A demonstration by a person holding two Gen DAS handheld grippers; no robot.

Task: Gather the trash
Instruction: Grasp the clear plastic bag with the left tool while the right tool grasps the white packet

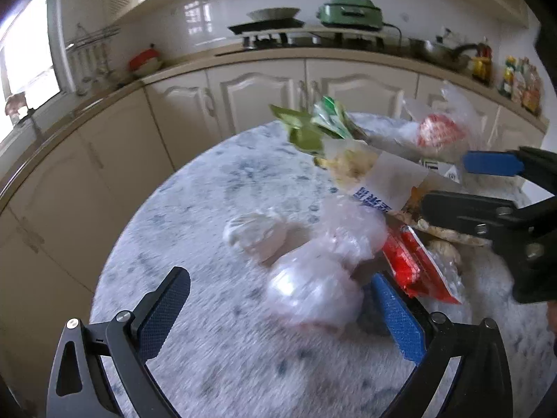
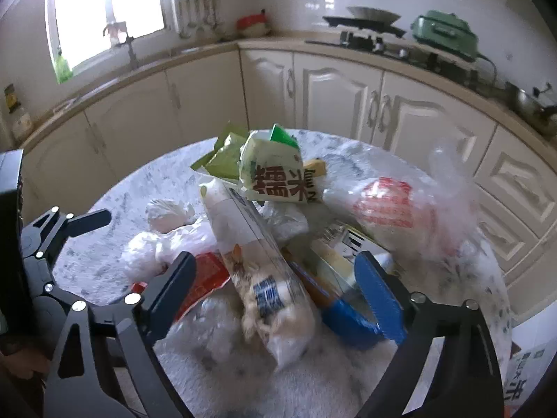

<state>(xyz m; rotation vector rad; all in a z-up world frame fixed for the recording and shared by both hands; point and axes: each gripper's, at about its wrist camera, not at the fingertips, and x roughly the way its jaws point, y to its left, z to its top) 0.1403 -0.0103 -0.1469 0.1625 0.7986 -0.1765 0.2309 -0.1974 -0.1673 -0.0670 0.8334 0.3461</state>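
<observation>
Left wrist view: your left gripper (image 1: 282,310) hangs with its jaws spread wide over the round, grey-flecked marble table (image 1: 209,209), and a crumpled clear plastic bag (image 1: 313,289) lies between the fingers without either blue pad pressing on it. Just beside it sits a red foil wrapper (image 1: 414,264), and farther back a green snack packet (image 1: 313,129) tops the heap of trash. Your right gripper (image 1: 449,188) reaches in from the right edge, also unclenched. In the right wrist view, your right gripper (image 2: 278,285) stands released around a long clear bag with blue lettering (image 2: 264,278); the bag lies between the fingers, but the pads do not grip it. Beside it lie a blue-edged carton (image 2: 348,317), a white packet with large brown characters (image 2: 278,177) and a clear bag printed in red (image 2: 386,205). Cream cabinets (image 2: 334,94) curve behind the table.
</observation>
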